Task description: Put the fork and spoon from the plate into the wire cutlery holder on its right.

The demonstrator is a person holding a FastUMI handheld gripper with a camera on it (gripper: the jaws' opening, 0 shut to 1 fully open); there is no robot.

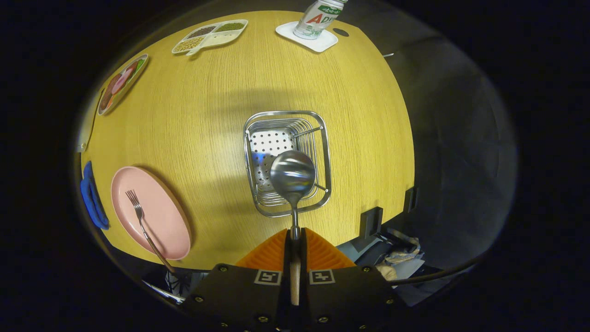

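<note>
A: In the gripper view, how far along is it?

B: About halfway, I judge. The gripper (295, 240) has its jaws clamped on the spoon (293, 177) handle, bowl poised above the wire cutlery holder (322, 152), not yet released.

A: And the fork (140, 221)?

B: Untouched on the pink plate (161, 207), left of the holder on the worktop (207, 115).

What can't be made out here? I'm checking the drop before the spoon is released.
- Spoon handle in the gripper view: mostly hidden between the gripper fingers clamped on it.
- Wire cutlery holder floor: partly covered by the spoon's bowl.
- Spoon's height above the holder: not judgeable from above.
- Fork handle end past the plate rim: lost in dark.
</note>
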